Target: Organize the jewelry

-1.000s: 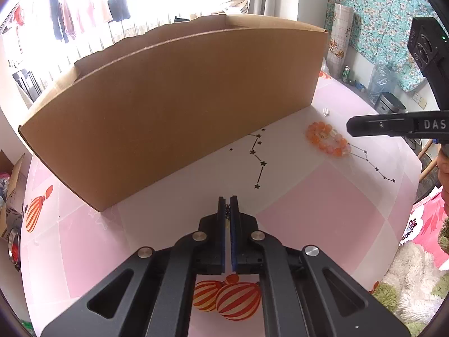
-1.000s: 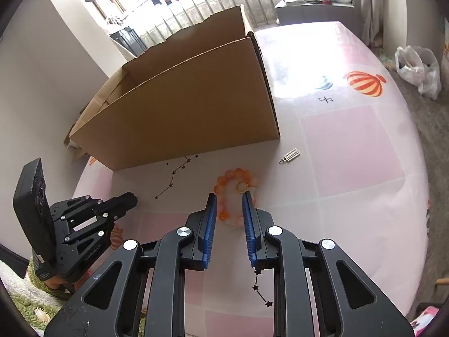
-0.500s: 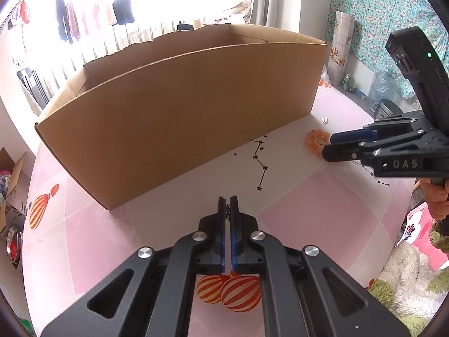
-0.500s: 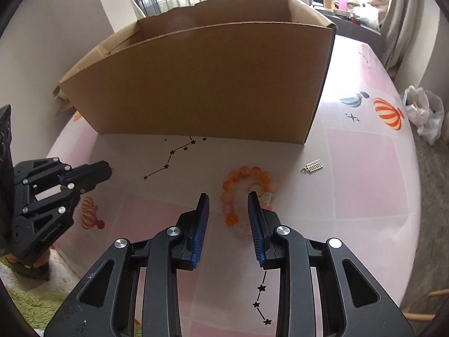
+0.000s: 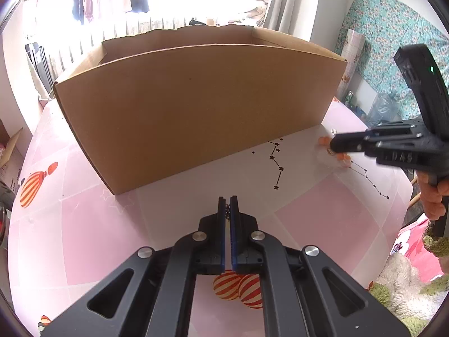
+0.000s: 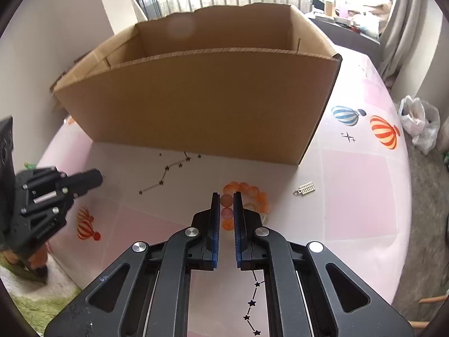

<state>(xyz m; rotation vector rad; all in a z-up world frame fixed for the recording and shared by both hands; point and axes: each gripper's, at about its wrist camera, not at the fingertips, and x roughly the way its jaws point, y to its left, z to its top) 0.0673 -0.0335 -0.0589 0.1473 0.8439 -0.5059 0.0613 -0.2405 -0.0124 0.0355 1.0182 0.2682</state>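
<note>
right wrist: tongs (image 6: 226,196) now narrower around bracelet (image 6: 247,193)

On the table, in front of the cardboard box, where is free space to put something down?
Free: the pink square right of the silver charm, and the patch between the box and the left tongs. Crowded: around the orange bead bracelet, where the right tongs are closing.

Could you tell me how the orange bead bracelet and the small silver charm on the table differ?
The orange bead bracelet is a ring of round, translucent orange beads; the small silver charm is a flat, ridged metal piece. The bracelet is clearly larger than the charm. The bracelet's near beads sit between the closing jaws of the right hand-held gripper; the charm lies free to its right. Both rest on the pink table before the cardboard box.
</note>
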